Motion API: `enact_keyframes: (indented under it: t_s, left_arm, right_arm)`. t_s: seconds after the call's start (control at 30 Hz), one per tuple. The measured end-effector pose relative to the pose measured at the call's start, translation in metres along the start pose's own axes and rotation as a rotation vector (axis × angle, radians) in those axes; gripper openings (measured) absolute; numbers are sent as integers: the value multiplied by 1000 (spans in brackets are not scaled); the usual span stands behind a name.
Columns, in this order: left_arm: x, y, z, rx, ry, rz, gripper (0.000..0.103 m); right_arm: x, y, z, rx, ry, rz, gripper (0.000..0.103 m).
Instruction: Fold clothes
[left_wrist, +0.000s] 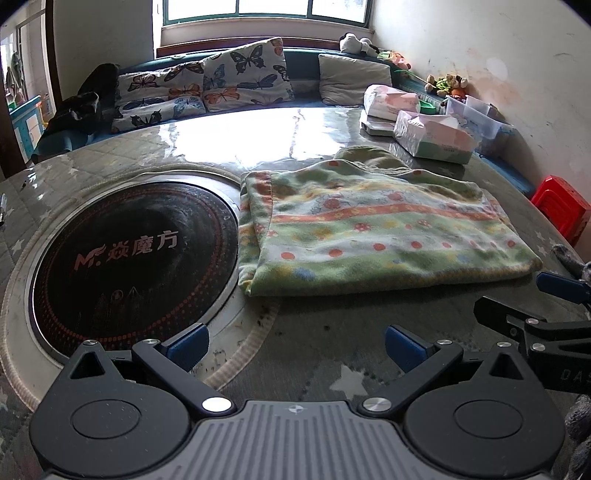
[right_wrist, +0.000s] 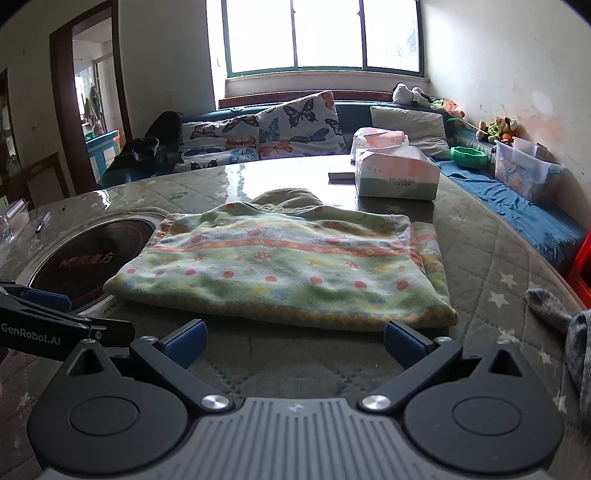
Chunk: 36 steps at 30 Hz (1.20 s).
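Nearby, tissues poke from an opened tissue box (right_wrist: 397, 175).

Left gripper (left_wrist: 295, 345): jaws wide apart, holding nothing, above the table (left_wrist: 332, 350).
Garment (left_wrist: 373, 229): green patterned fleece, folded flat, lying just beside the round black cooktop (left_wrist: 133, 258).
Right gripper (left_wrist: 546, 299): at the right edge, near the garment's corner; only partly visible.
Tissue boxes (left_wrist: 432, 136): behind the garment.
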<state>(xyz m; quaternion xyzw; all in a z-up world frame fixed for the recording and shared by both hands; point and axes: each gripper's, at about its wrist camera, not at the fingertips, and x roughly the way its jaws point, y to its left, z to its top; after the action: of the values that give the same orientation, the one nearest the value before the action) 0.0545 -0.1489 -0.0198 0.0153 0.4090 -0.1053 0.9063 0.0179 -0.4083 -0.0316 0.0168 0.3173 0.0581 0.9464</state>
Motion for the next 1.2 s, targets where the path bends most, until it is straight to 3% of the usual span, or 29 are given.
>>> enact_keyframes:
  t_s: [1.2]
  left_arm:
    - [-26, -4, -30, 22, -29, -27, 103]
  right_arm:
    - [-29, 14, -28, 33, -21, -9, 103]
